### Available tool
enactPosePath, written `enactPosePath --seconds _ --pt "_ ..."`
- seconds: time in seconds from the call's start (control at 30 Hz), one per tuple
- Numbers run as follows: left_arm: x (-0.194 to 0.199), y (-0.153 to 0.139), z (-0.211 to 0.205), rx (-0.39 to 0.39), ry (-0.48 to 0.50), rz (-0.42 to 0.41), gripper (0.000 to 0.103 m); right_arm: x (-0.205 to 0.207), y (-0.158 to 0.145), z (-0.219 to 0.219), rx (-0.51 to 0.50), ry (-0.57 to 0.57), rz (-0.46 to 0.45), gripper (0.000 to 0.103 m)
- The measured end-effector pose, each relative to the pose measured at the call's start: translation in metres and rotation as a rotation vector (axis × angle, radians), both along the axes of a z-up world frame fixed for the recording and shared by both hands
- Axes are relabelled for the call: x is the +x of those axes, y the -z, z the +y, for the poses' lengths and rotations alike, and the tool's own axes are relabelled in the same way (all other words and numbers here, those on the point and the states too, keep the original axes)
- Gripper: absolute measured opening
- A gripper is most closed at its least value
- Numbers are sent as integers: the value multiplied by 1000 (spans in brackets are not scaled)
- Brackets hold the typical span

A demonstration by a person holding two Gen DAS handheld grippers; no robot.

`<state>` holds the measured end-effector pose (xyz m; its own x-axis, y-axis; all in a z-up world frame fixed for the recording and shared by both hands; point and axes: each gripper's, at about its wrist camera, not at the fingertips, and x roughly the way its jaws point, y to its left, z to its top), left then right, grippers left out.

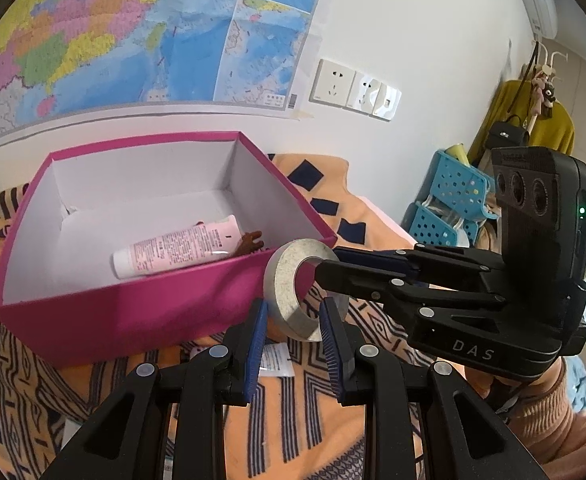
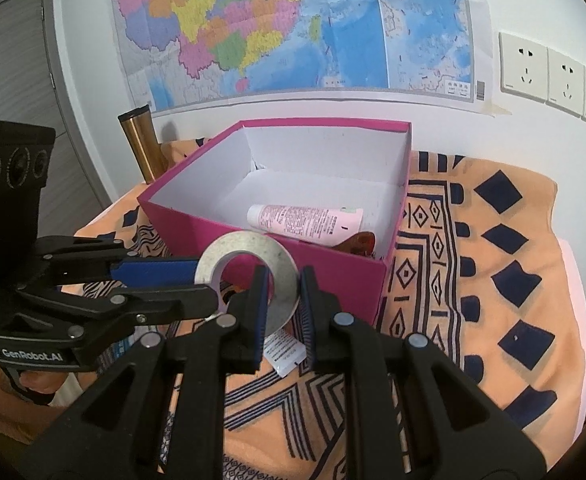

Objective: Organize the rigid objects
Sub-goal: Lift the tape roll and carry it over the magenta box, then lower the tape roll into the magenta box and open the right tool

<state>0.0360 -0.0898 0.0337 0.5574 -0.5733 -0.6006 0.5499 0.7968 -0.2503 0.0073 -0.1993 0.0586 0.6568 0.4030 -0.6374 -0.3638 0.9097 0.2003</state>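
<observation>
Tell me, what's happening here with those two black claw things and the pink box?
A person holds a gripper in each hand, tidying items into the pink box on a patterned cloth. Both grippers meet at a grey metal ring, held upright just in front of the box. The right gripper has its fingers either side of the ring's rim, and the left gripper does too, like a handover. A pink tube and a small brown item already lie in the box.

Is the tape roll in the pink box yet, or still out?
Out. The tape roll hangs in the air just outside the pink box's near wall, gripped by both tongs; inside lie only a pink tube and a brown item.
</observation>
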Motion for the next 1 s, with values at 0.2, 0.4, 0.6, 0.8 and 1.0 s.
enactPosePath --seconds 0.2,0.4,0.6,0.8,1.0 --pt "9 -3 1 0 -10 -5 27 7 -3 1 -7 -2 -12 18" --pt "18 -7 0 4 -12 -11 27 14 -5 1 -13 1 -21 18" --pt "29 -11 -2 10 -13 -19 27 21 -7 -1 -20 0 -26 18" --pt "45 -13 -4 11 -20 -10 27 32 -10 -3 -20 3 -27 18" --pt "60 -12 -3 2 -27 19 27 47 -10 -1 -44 6 -24 18"
